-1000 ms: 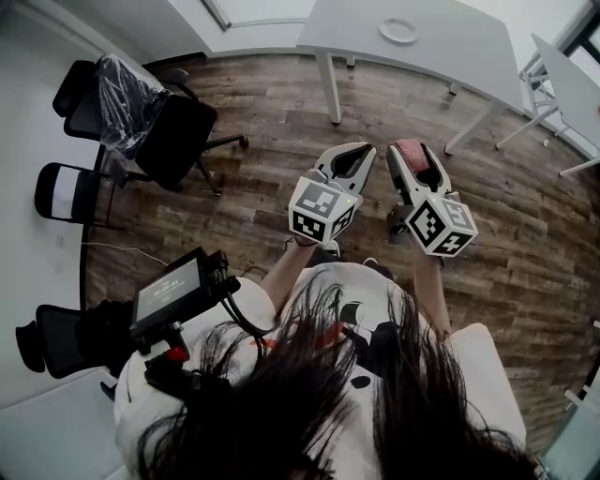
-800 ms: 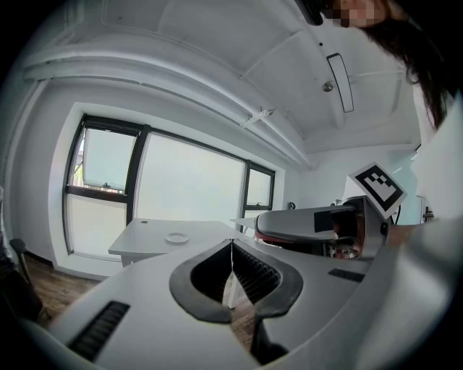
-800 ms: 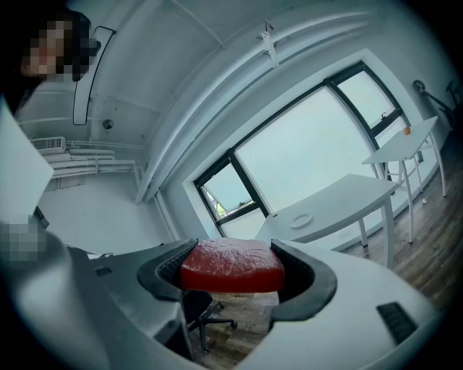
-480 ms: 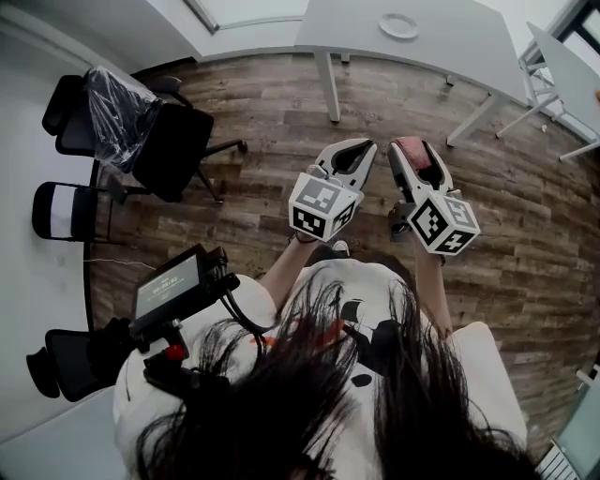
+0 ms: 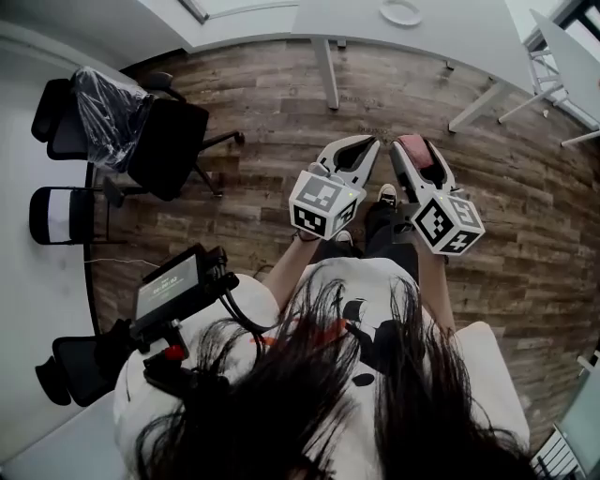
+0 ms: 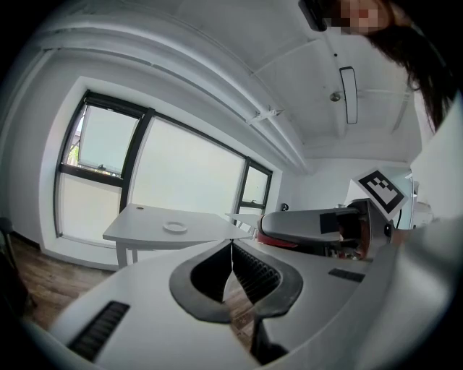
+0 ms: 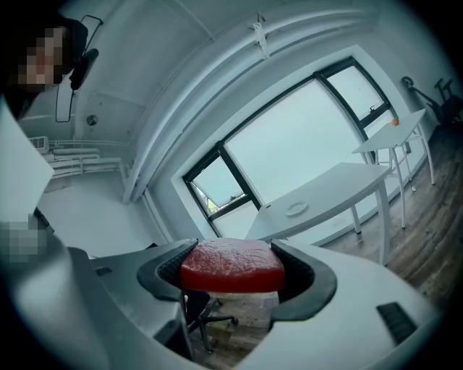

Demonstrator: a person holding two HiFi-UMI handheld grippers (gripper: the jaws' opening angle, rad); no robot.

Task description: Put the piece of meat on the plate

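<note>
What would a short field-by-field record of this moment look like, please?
right gripper: shut on the piece of meat, a red slab between the jaws
left gripper: shut, nothing between the jaws
plate: white, looks empty, on the grey table, well ahead of both grippers
meat on plate: not yet
surroundings: wooden floor, office chairs at the left

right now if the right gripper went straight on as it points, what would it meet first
Probably the white table bearing the plate; the way there looks free, though depth is unclear.
</note>
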